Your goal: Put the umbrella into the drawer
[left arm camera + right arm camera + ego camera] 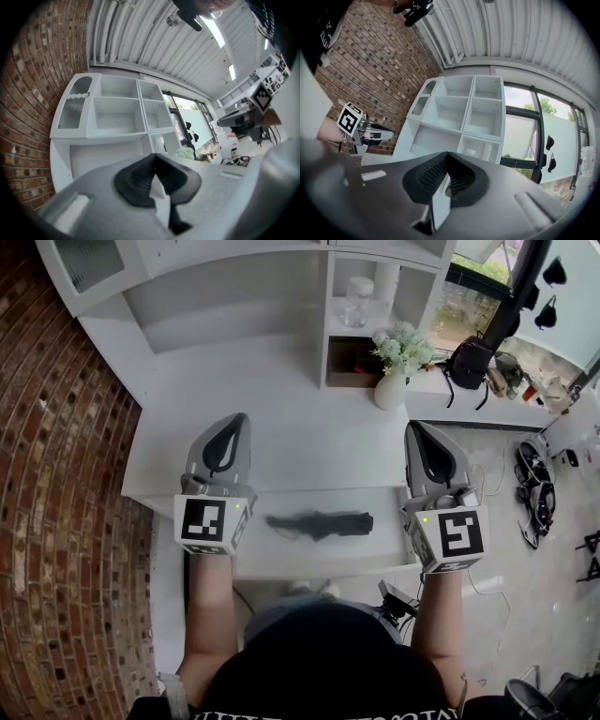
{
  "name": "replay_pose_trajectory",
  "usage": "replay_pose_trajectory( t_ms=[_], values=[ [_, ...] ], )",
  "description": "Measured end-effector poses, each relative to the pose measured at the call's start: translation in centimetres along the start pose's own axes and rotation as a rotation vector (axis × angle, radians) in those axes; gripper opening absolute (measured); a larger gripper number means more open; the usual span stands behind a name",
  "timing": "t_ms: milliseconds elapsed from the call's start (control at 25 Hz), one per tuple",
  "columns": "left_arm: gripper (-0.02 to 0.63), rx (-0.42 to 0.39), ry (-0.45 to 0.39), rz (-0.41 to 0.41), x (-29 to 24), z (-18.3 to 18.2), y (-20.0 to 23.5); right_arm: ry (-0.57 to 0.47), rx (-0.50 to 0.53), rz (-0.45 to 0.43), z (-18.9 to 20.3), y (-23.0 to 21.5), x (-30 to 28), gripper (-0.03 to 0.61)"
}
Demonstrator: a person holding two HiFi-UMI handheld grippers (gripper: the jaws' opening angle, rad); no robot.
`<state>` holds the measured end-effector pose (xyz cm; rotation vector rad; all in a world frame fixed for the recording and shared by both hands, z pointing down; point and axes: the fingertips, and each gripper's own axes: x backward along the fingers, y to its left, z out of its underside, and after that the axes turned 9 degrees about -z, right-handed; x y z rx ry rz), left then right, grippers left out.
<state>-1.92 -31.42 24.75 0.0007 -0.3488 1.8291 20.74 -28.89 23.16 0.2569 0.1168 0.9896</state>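
A folded black umbrella lies flat in what looks like the pulled-out white drawer at the desk's front edge, between my two arms. My left gripper is held up over the desk, left of the umbrella and apart from it, jaws together with nothing in them. My right gripper hangs to the umbrella's right, also shut and empty. In the left gripper view the left gripper points at the white shelf unit. The right gripper faces the same shelf unit in the right gripper view.
A white vase of flowers stands on the desk at the back right, with a glass jar on the shelf above it. A black bag sits on the sill. A brick wall runs along the left. Cables lie on the floor at right.
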Motion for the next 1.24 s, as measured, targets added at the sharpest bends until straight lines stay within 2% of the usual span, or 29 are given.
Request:
replay_pose_trajectory(
  t_ms=[160,560,1240],
  values=[
    [-0.003,-0.006,-0.014,0.007,0.2,-0.7,-0.2,-0.041,-0.014,0.030,-0.8,-0.2,0.2,0.003],
    [-0.003,0.025,-0.038,-0.033,0.3,-1.8,0.8,-0.028,-0.030,0.043,-0.5,0.0,0.3,0.003],
    [-0.005,-0.015,-0.044,-0.037,0.3,-2.4,1.3,-0.024,-0.031,0.064,-0.3,0.1,0.2,0.003]
  ],
)
